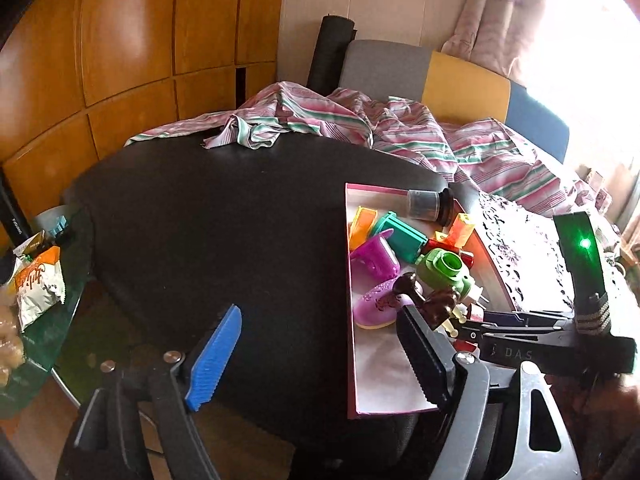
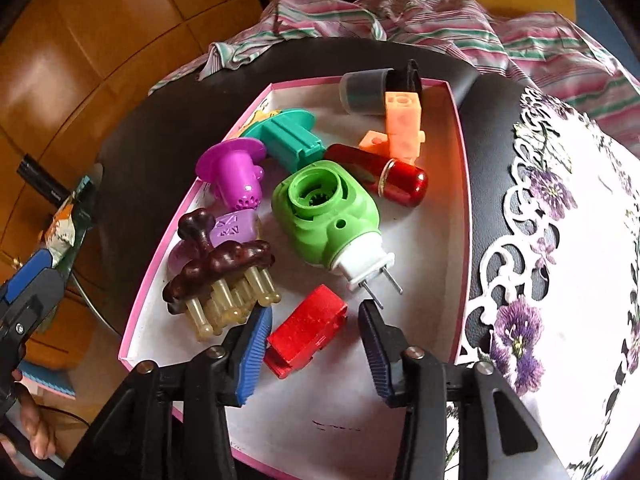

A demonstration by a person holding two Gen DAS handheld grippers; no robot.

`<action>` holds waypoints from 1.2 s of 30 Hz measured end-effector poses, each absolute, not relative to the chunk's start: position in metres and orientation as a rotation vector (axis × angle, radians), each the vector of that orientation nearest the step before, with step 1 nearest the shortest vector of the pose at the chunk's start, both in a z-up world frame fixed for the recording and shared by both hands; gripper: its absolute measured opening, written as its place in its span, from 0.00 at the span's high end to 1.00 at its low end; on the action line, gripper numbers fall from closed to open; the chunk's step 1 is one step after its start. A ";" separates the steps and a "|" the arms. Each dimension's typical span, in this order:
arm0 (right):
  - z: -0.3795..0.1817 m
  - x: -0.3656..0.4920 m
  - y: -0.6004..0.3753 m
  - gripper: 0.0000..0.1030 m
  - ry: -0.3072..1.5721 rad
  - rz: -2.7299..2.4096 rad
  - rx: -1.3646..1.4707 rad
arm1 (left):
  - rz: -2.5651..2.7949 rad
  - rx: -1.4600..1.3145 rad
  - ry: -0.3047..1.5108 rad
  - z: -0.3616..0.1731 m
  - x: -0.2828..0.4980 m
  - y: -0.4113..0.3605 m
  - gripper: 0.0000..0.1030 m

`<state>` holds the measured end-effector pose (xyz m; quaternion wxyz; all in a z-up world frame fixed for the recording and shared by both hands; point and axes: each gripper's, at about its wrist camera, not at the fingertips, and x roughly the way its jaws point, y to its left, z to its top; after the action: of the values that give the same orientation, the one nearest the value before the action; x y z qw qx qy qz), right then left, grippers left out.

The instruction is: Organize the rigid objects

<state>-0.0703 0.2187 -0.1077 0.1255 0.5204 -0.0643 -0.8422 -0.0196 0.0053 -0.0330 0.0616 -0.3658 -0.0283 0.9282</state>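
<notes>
On the far left of the right wrist view, the left claw (image 2: 24, 280) shows only as a blue-padded tip beside a hand (image 2: 28, 428); its own camera shows its jaws standing wide apart over the black worktop (image 1: 220, 220) with nothing between them. Next to the right sits a shallow pink-rimmed box (image 2: 460, 160), white inside, holding the rigid objects. Along its left side lie a purple perforated piece (image 2: 236, 176) and a dark brown massager (image 2: 216, 268) with pale prongs. Behind them is a teal piece (image 2: 288, 136). At the centre rests a green plug-in device (image 2: 324, 216) with two metal pins. Beyond it lie a red shiny cylinder (image 2: 396, 176), an orange block (image 2: 400, 128) and a grey capped cup (image 2: 364, 92). Near the front, a red block (image 2: 308, 332) lies between the parted jaws of the right claw (image 2: 316, 352), whose pads do not press it. Rightmost is a white lace mat with purple flowers (image 2: 560, 240).
</notes>
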 end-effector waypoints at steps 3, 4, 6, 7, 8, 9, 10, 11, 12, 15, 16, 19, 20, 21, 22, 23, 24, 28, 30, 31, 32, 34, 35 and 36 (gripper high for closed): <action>-0.105 -0.065 0.223 0.52 -0.195 -2.480 1.496 | 2.815 -1.094 -0.078 -0.030 -0.018 0.006 0.19; -0.104 -0.062 0.223 0.51 -0.199 -2.489 1.489 | 2.818 -1.088 -0.074 -0.029 -0.017 0.006 0.19; -0.098 -0.059 0.224 0.44 -0.202 -2.514 1.467 | 2.822 -1.085 -0.068 -0.027 -0.016 0.006 0.15; -0.095 -0.057 0.226 0.42 -0.204 -2.525 1.458 | 2.820 -1.081 -0.070 -0.026 -0.015 0.006 0.15; -0.091 -0.056 0.226 0.38 -0.208 -2.534 1.447 | 2.818 -1.076 -0.073 -0.025 -0.014 0.006 0.15; -0.088 -0.056 0.227 0.38 -0.213 -2.542 1.436 | 2.818 -1.071 -0.072 -0.024 -0.013 0.006 0.13; -0.085 -0.056 0.228 0.36 -0.213 -2.551 1.427 | 2.819 -1.067 -0.069 -0.023 -0.013 0.007 0.12; -0.082 -0.055 0.226 0.34 -0.208 -2.564 1.418 | 2.822 -1.062 -0.065 -0.022 -0.012 0.008 0.10; -0.079 -0.053 0.225 0.32 -0.198 -2.577 1.406 | 2.823 -1.059 -0.062 -0.022 -0.011 0.008 0.09; -0.068 -0.042 0.226 0.32 -0.180 -2.619 1.378 | 2.827 -1.057 -0.058 -0.020 -0.008 0.009 0.06; -0.066 -0.040 0.226 0.32 -0.180 -2.639 1.365 | 2.826 -1.056 -0.060 -0.019 -0.007 0.009 0.05; -0.058 -0.036 0.221 0.32 -0.185 -2.717 1.323 | 2.831 -1.048 -0.065 -0.017 -0.005 0.010 0.00; -0.055 -0.032 0.222 0.32 -0.190 -2.745 1.307 | 2.828 -1.047 -0.069 -0.017 -0.004 0.010 0.00; -0.051 -0.027 0.222 0.32 -0.190 -2.776 1.289 | 2.827 -1.049 -0.072 -0.016 -0.003 0.011 0.00; -0.049 -0.025 0.221 0.32 -0.189 -2.804 1.276 | 2.825 -1.052 -0.072 -0.016 -0.003 0.011 0.00; -0.047 -0.022 0.220 0.32 -0.189 -2.832 1.263 | 2.821 -1.056 -0.074 -0.016 -0.002 0.012 0.00; -0.045 -0.017 0.219 0.32 -0.185 -2.861 1.251 | 2.818 -1.056 -0.076 -0.015 -0.001 0.013 0.00; -0.040 0.000 0.219 0.32 -0.195 -2.941 1.217 | 2.788 -1.052 -0.092 -0.014 0.003 0.015 0.00; -0.040 0.005 0.219 0.32 -0.188 -2.969 1.216 | 2.791 -1.044 -0.084 -0.014 0.007 0.017 0.00; -0.039 0.007 0.219 0.32 -0.181 -2.976 1.214 | 2.792 -1.040 -0.075 -0.013 0.008 0.018 0.00; -0.039 0.009 0.220 0.32 -0.178 -2.978 1.211 | 2.792 -1.037 -0.065 -0.012 0.010 0.019 0.00; -0.038 0.010 0.219 0.32 -0.164 -2.979 1.216 | 2.793 -1.038 -0.064 -0.011 0.012 0.021 0.00; -0.038 0.010 0.218 0.32 -0.159 -2.975 1.215 | 2.794 -1.040 -0.064 -0.011 0.013 0.021 0.00; -0.037 0.010 0.218 0.32 -0.152 -2.974 1.213 | 2.801 -1.041 -0.063 -0.010 0.014 0.021 0.00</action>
<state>0.0096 0.2175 -0.0375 -0.0371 0.3770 -0.0473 -0.9243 0.0136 0.0207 -0.0103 0.0765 -0.3473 -0.0211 0.9344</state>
